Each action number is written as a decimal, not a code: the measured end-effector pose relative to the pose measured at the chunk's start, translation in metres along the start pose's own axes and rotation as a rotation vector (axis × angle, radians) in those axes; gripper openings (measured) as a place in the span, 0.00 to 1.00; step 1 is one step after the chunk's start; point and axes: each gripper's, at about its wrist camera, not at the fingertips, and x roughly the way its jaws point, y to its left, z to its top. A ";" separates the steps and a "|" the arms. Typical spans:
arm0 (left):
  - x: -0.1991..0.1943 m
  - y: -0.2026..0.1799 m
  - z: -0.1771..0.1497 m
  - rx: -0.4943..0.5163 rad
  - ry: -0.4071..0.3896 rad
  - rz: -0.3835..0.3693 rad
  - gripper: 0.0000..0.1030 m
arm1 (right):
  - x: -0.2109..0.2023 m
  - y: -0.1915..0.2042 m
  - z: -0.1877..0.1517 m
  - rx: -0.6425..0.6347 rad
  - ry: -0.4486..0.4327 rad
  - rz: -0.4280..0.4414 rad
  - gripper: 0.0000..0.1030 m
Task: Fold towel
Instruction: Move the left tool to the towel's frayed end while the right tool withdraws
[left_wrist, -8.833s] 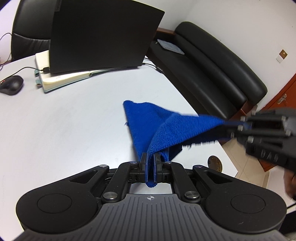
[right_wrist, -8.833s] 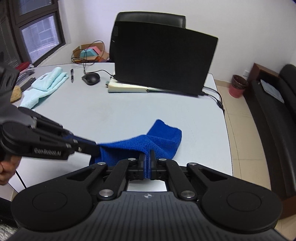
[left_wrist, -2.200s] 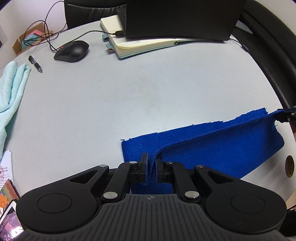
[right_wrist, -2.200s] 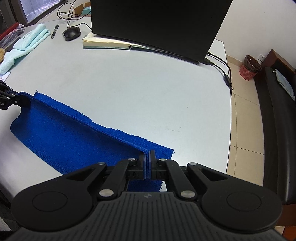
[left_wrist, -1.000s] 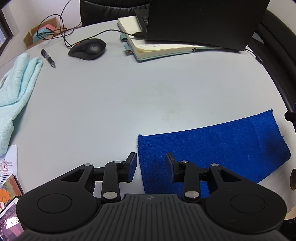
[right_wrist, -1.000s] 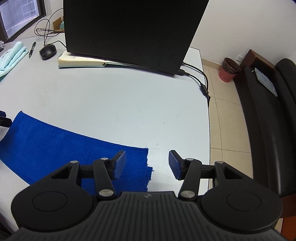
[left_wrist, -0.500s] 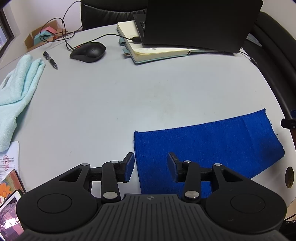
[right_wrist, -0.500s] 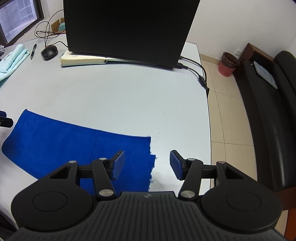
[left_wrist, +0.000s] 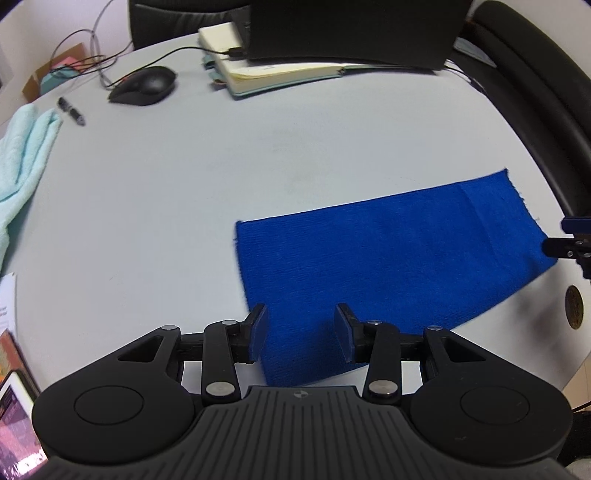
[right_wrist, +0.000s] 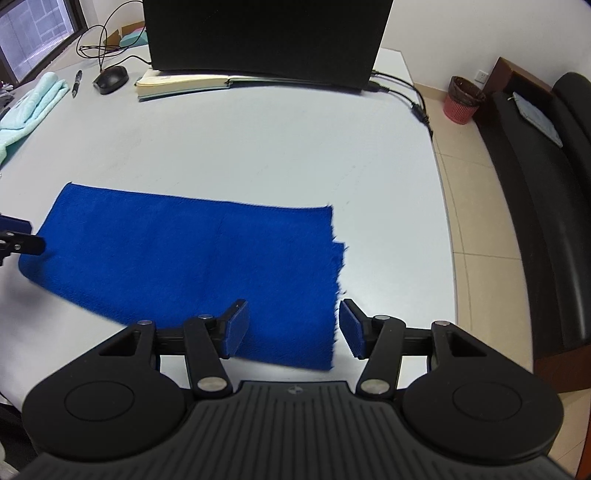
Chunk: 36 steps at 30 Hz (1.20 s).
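Observation:
The blue towel (left_wrist: 391, 254) lies flat on the white table (left_wrist: 184, 192), folded into a long strip. My left gripper (left_wrist: 300, 334) is open and empty, over the towel's near left corner. In the right wrist view the towel (right_wrist: 184, 258) stretches to the left, with ragged layered edges at its right end. My right gripper (right_wrist: 293, 326) is open and empty, over the towel's near right corner. Each gripper's tip shows at the edge of the other view, the right one (left_wrist: 570, 242) and the left one (right_wrist: 16, 242).
A black laptop (right_wrist: 266, 37) stands on an open notebook (right_wrist: 184, 83) at the back. A mouse (left_wrist: 144, 86), a pen (left_wrist: 72, 110) and a light aqua towel (left_wrist: 22, 155) lie at the left. A black sofa (right_wrist: 535, 177) and a red bin (right_wrist: 463, 101) are to the right.
Both grippers held the towel shut, laid it flat on the table and opened. In the last half second both drew back a little and rose, showing more of the towel.

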 end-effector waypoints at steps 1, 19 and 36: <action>0.001 -0.002 0.002 0.012 0.000 -0.007 0.41 | 0.001 0.002 -0.002 0.008 0.004 0.004 0.53; 0.003 -0.085 0.014 0.196 0.002 -0.160 0.41 | -0.003 -0.034 -0.033 0.246 0.030 -0.045 0.53; 0.009 -0.192 0.025 0.352 -0.027 -0.261 0.40 | -0.032 -0.084 -0.056 0.226 -0.007 -0.079 0.53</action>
